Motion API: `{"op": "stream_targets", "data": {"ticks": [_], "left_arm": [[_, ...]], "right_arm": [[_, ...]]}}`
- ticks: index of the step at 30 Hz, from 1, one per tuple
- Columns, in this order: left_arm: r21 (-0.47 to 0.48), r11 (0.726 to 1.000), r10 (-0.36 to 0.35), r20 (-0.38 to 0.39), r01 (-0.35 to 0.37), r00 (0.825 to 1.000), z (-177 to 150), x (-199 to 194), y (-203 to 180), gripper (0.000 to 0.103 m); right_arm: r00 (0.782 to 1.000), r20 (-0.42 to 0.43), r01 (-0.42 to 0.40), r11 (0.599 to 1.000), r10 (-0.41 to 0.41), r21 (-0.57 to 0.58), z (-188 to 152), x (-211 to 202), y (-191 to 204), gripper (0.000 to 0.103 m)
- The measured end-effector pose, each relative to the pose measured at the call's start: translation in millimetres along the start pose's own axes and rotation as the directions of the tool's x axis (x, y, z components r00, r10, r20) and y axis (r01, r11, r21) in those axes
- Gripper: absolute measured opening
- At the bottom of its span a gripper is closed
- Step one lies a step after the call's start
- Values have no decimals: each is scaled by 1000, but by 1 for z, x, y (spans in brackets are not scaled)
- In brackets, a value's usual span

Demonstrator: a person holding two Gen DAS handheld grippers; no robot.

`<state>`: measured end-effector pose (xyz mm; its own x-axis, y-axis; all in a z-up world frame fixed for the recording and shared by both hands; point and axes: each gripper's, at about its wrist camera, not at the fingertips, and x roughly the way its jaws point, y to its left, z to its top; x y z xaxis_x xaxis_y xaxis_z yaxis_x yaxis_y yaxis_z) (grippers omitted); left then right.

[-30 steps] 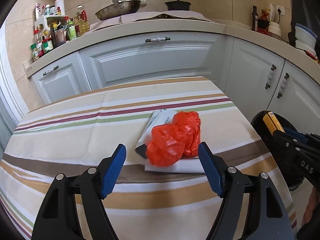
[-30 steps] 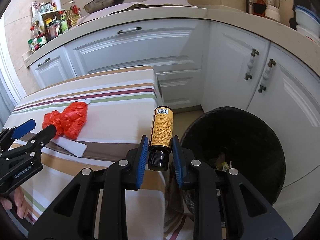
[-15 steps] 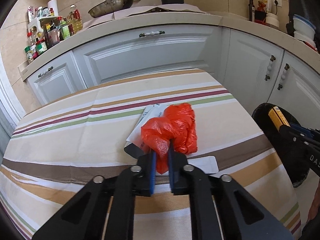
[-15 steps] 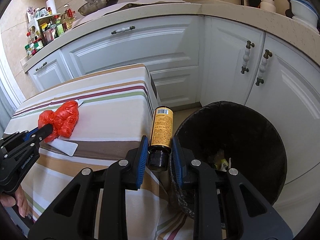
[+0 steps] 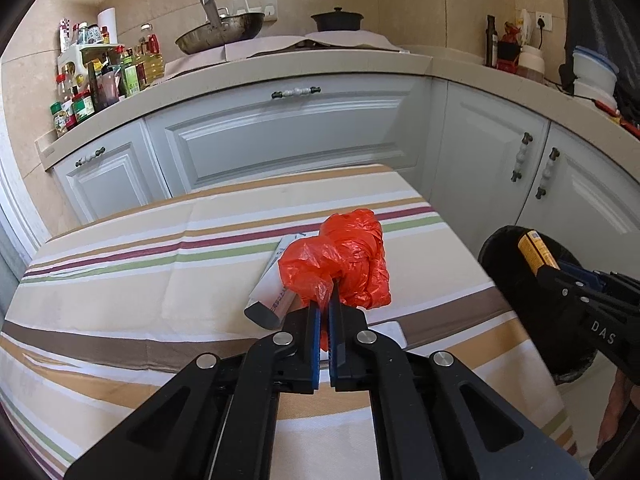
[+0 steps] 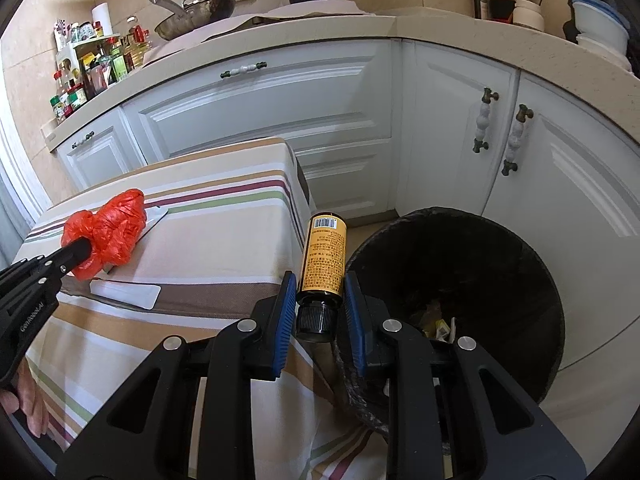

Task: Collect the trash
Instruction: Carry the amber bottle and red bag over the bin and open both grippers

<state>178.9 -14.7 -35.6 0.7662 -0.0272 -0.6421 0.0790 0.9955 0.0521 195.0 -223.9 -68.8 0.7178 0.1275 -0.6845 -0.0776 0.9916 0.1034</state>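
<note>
Take the striped table (image 5: 120, 280) as your landmark. Your left gripper (image 5: 325, 308) sits over its near half, and its 2 blue pads are pressed together on a fold of the crumpled red plastic bag (image 5: 344, 256), with only a sliver of plastic between them. From the right wrist view the bag (image 6: 108, 232) bulges out past the tip of that gripper, toward the table's far side. Whether the bag is clear of the cloth or resting on it, you cannot tell from either view.

Partly under the bag, on the table, lies a flat white packet (image 5: 268, 284) with a dark end pointing toward you. A second white card (image 6: 124, 292) lies on the brown stripe, nearer the table's front edge.

Your right gripper (image 6: 320, 312) is just off the table's right-hand edge. Its jaws are clamped on the black cap of a yellow-labelled bottle (image 6: 324, 260), which points away from you with its barcode end farthest out. The bottle hangs between the table's edge and the black trash bin (image 6: 536, 280), which stands on the floor just beside the table's right side. Scraps lie in the bin's bottom.

Part of your left hand (image 6: 24, 392) shows at the table's near left corner.
</note>
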Motion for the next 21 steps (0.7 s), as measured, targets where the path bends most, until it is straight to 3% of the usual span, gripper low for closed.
{"op": "stream_targets", "data": {"ticks": [21], "left_arm": [[80,988,-137,53,133,989,6,-36,-79,3]], "right_arm": [[992,81,93,992,-101,91,-10,-63,-65,24]]}}
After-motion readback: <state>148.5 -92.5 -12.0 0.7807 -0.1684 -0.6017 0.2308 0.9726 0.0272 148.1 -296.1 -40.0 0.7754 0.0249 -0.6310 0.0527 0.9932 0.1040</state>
